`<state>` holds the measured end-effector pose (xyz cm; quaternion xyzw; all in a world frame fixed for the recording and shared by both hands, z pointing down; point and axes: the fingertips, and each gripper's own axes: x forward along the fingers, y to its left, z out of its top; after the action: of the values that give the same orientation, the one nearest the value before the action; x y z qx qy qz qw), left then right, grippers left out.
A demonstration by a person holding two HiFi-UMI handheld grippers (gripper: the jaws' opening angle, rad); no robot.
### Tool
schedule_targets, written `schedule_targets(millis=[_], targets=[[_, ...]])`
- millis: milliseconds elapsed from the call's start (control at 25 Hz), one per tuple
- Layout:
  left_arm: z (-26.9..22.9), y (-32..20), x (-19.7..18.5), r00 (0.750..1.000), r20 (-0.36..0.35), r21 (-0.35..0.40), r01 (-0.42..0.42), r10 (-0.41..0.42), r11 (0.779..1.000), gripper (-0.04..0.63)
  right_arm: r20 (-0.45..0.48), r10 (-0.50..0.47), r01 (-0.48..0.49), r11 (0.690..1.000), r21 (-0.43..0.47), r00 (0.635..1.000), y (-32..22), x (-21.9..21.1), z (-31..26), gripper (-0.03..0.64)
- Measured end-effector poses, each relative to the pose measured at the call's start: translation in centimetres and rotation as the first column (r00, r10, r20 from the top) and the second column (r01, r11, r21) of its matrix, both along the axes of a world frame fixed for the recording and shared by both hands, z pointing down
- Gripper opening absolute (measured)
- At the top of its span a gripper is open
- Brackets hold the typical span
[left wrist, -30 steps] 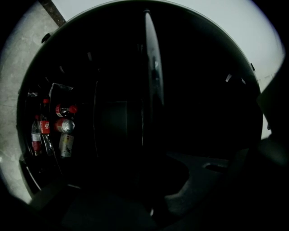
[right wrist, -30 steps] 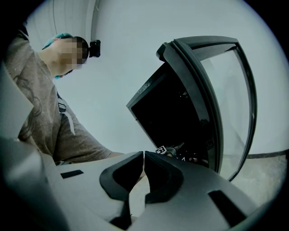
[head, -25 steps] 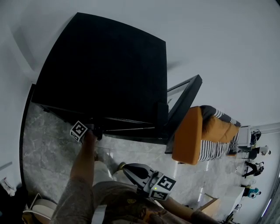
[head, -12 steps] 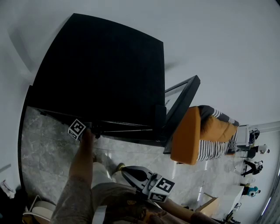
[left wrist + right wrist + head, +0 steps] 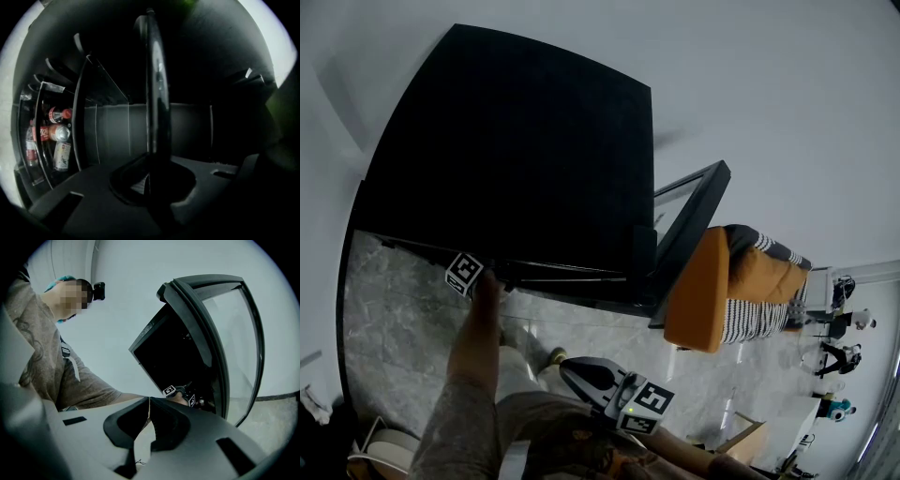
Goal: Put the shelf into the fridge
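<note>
Left gripper (image 5: 152, 168) clamps the one shelf (image 5: 153, 84) at the fridge (image 5: 525, 141); right gripper (image 5: 149, 401) closed, empty.

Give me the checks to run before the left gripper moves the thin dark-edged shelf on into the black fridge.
1. Left gripper grip on the thin dark-edged shelf: ok, jaws shut on its edge.
2. Black-framed glass door of the black fridge open: ok, swung wide.
3. Right gripper out of the way: ok, jaws together, empty, held back by the person's body.
4. Red-labelled drink bottles and cans clear of the shelf: ok, they stand off to one side.
5. Shelf lined up with its side supports: cannot tell, the interior is too dark.
</note>
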<state>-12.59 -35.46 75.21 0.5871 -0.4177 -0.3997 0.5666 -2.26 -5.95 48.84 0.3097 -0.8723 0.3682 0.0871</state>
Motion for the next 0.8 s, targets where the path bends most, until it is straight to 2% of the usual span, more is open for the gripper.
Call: schedule_targets(millis=[320,800], targets=[[1.1,-0.1,-0.5,1.000,-0.015,-0.010,0.021,-0.021,1.000,0.014,0.006,-0.003,0.004,1.000,-0.011,1.000,0.1,-0.1,0.3,0.024],[-0.6,0.0,0.2,1.000,-0.027,-0.011,-0.007,0.007,1.000,0.015,0.020,-0.015,0.015,1.000,-0.025,1.000,0.1,-0.7,0.4,0.025]])
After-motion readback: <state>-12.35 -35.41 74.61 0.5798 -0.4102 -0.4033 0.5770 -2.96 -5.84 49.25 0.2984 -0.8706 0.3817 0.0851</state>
